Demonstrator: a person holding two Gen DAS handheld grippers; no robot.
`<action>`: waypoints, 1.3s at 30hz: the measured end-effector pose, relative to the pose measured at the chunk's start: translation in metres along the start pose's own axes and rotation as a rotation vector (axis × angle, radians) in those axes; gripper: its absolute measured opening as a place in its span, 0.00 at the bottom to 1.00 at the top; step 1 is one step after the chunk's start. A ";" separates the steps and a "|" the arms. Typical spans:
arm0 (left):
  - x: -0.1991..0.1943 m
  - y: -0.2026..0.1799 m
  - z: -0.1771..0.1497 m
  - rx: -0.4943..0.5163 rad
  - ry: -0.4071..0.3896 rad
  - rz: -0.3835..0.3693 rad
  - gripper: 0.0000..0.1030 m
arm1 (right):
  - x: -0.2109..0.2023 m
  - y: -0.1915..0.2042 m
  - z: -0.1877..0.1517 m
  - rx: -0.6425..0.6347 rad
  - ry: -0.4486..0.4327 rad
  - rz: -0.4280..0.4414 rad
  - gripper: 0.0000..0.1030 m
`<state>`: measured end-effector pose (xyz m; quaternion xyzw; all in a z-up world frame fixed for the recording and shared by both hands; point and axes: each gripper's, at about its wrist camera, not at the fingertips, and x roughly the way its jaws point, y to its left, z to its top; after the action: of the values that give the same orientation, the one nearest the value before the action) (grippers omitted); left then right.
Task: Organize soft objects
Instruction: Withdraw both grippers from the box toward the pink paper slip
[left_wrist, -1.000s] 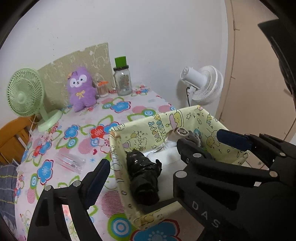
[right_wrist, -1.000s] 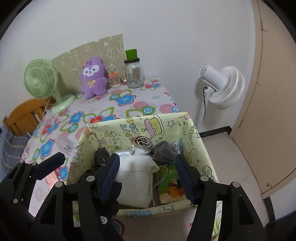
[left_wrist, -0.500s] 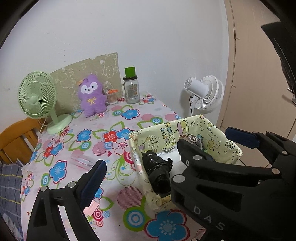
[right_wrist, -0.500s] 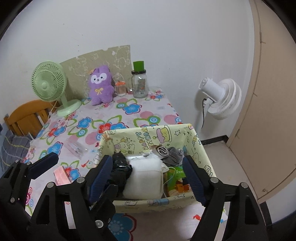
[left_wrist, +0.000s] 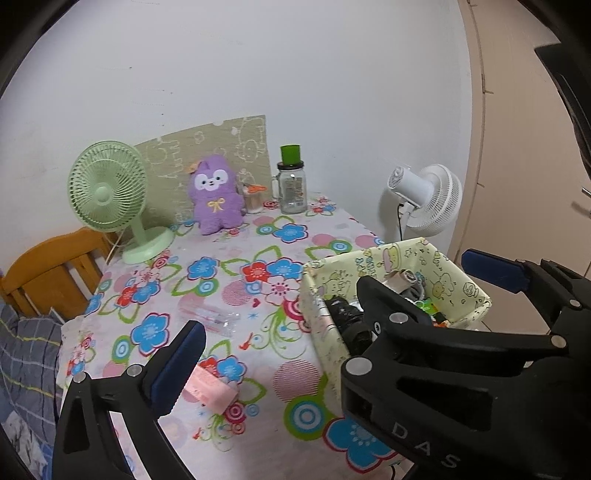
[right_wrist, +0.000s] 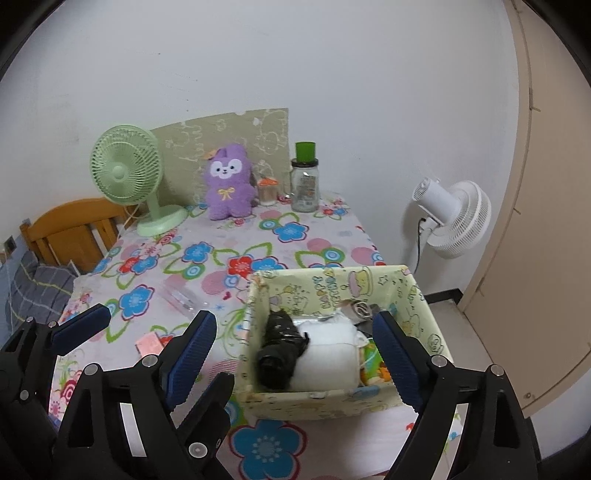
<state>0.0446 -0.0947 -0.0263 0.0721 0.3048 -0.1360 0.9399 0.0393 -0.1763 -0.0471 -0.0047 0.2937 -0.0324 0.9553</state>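
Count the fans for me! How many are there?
2. The green fan stands on the table's far left corner beside the purple plush toy. The white fan stands on the floor to the table's right, by the wall.

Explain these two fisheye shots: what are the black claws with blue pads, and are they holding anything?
They are hand-held tongs, one per hand, each with a camera looking along its fingers. The left view shows the left tongs; the right view shows the right tongs, plus the left tongs at its left edge. Both are open and empty. On the flowered tablecloth stand a fabric box holding a black bundle and a white pillow, a purple plush, a green fan and a jar.
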 end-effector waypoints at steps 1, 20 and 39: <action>-0.002 0.004 -0.001 -0.010 0.002 0.004 1.00 | -0.001 0.003 0.000 -0.004 -0.005 0.007 0.86; -0.010 0.054 -0.019 -0.060 0.005 0.070 1.00 | 0.001 0.065 -0.002 -0.092 -0.050 0.113 0.86; 0.025 0.101 -0.034 -0.131 0.070 0.123 1.00 | 0.051 0.110 -0.004 -0.139 0.022 0.174 0.86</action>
<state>0.0751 0.0037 -0.0634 0.0337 0.3405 -0.0554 0.9380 0.0853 -0.0697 -0.0824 -0.0450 0.3050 0.0711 0.9486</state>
